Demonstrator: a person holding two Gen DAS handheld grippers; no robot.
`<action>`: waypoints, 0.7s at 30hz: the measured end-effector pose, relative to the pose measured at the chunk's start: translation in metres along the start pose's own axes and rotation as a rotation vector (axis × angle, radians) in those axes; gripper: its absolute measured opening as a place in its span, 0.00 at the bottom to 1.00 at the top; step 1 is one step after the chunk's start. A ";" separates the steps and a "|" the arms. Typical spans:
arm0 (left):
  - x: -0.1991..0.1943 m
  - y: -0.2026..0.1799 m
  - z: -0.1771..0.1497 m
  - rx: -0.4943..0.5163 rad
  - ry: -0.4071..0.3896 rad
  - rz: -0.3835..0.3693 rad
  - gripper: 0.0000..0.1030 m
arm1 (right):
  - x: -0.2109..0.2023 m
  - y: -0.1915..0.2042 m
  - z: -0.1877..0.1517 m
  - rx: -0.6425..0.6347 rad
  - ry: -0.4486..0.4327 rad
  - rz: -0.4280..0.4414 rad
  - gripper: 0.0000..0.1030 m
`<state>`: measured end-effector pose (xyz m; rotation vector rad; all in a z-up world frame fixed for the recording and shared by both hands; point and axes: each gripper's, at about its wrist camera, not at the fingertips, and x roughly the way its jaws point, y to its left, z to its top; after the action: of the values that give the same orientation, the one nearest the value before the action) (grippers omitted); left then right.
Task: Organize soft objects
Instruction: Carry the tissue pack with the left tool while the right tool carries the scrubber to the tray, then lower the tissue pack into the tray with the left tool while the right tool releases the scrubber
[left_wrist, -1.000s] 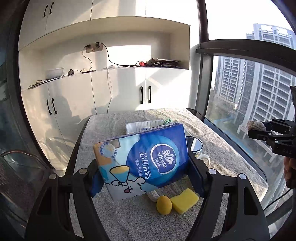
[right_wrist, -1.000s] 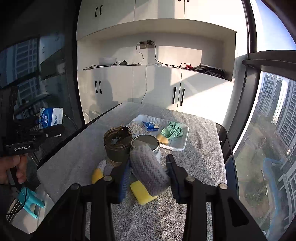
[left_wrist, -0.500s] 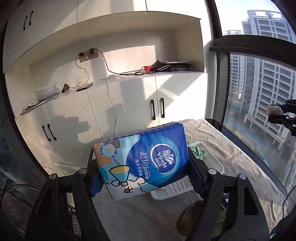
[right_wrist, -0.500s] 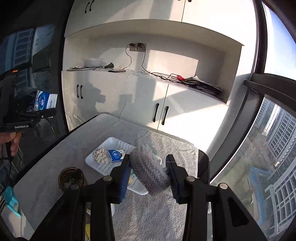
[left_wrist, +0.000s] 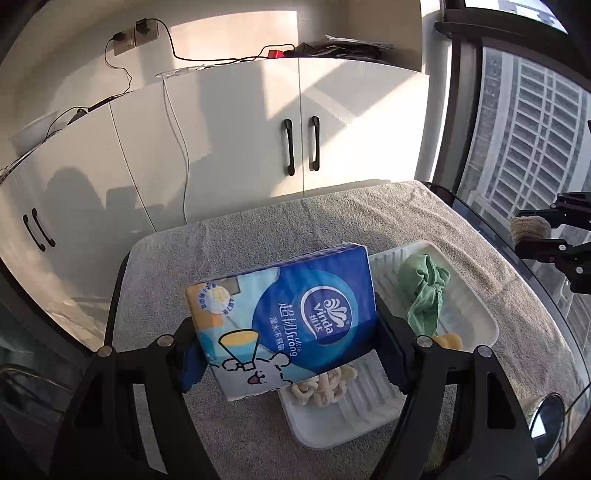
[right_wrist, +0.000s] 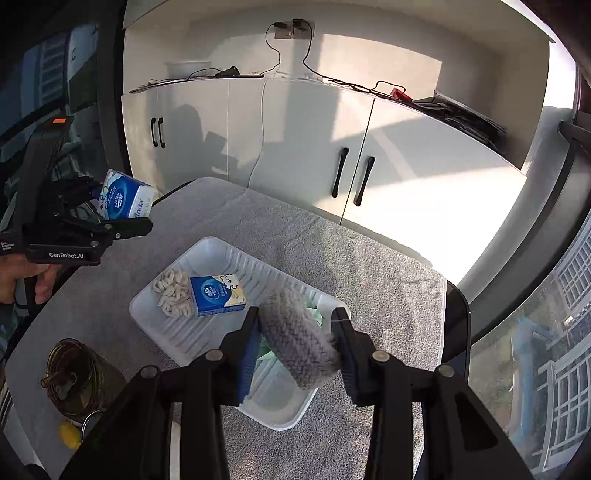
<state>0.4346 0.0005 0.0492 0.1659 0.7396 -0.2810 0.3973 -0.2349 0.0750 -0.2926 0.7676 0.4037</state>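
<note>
My left gripper (left_wrist: 284, 332) is shut on a blue tissue pack (left_wrist: 291, 314), held above the near left end of the white tray (left_wrist: 480, 317). My right gripper (right_wrist: 295, 332) is shut on a grey knitted roll (right_wrist: 299, 343), hanging over the tray's (right_wrist: 207, 247) near right part. In the tray lie a small blue tissue pack (right_wrist: 218, 295), a cream scrunchie (right_wrist: 173, 291) and a green cloth (left_wrist: 424, 291), which the roll partly hides in the right wrist view. Each view shows the other gripper: the left gripper (right_wrist: 129, 210) with its pack, the right gripper (left_wrist: 532, 236) with its roll.
A grey towel (right_wrist: 369, 266) covers the table. A dark glass jar (right_wrist: 81, 376) and a yellow object (right_wrist: 68, 434) stand at the near left. A mug (left_wrist: 546, 428) sits near the tray. White cabinets (right_wrist: 332, 147) rise behind the table, and a window is on the right.
Both grippers have travelled forward and slightly down over the table, so the tray now lies directly beneath them. The sponge and lemon have left the left view. Both grips are unchanged.
</note>
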 end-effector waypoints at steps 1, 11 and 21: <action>0.011 0.004 -0.002 -0.009 0.015 0.010 0.71 | 0.014 -0.001 -0.002 0.003 0.019 0.007 0.40; 0.078 -0.002 -0.020 0.006 0.107 -0.016 0.71 | 0.110 0.000 -0.034 0.026 0.147 0.084 0.40; 0.102 -0.013 -0.030 0.015 0.181 -0.086 0.73 | 0.141 0.005 -0.058 0.037 0.215 0.097 0.40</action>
<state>0.4836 -0.0247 -0.0431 0.1758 0.9255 -0.3563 0.4505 -0.2188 -0.0668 -0.2672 1.0016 0.4539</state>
